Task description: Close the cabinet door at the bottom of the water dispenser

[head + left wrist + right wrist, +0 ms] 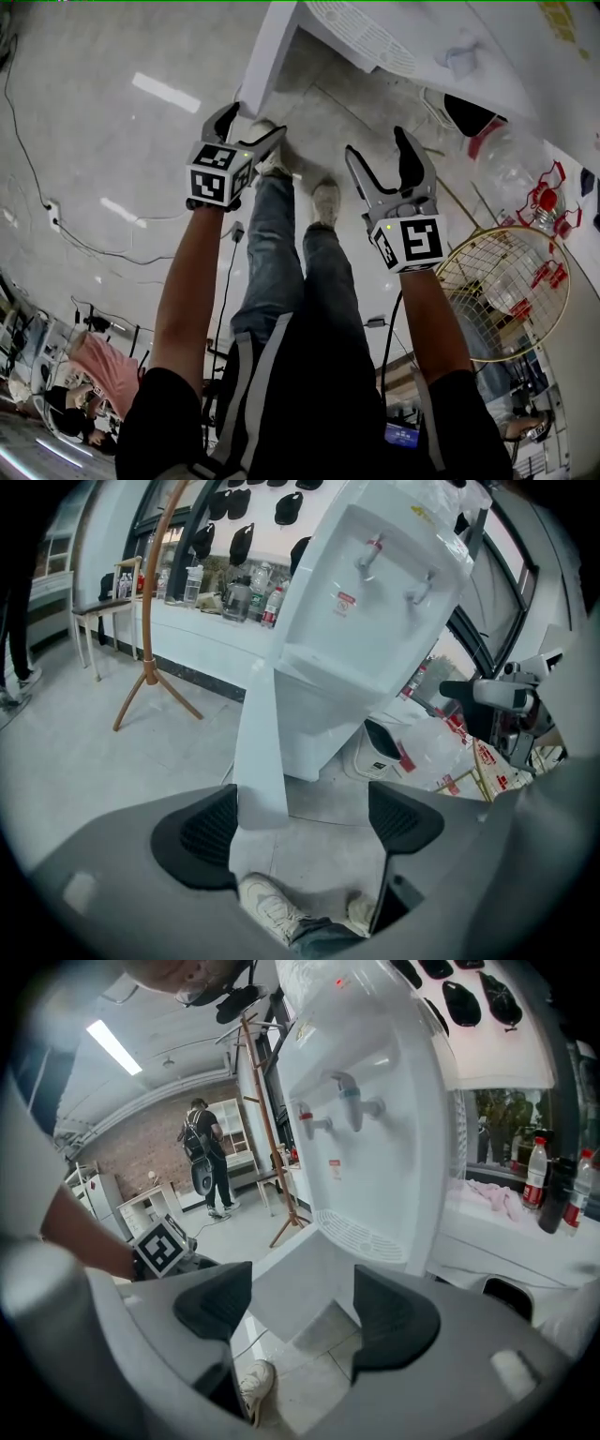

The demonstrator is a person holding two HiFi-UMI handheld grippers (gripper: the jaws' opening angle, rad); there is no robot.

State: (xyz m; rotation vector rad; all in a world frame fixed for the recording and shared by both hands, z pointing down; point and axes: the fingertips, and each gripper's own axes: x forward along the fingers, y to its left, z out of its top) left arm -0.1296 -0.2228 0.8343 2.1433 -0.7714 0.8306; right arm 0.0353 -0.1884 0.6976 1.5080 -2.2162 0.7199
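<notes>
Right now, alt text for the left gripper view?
The left gripper has its grey jaws open, framing the edge of the white cabinet door, swung out from the white plastic water dispenser. Below, white sneakers on grey floor tiles; a curved wooden stand at left.

The water dispenser [366, 602] stands ahead of both claws. Its cabinet door [261, 752] juts open toward the left gripper [248, 127], its edge in line with that claw's left jaw. The right gripper [378, 150] is to the door's right. The person's shoes [323, 202] lie below, between the claws. A coat stand [150, 621] rises left of the dispenser, and a water bottle [506, 150] lies right of the right claw.
</notes>
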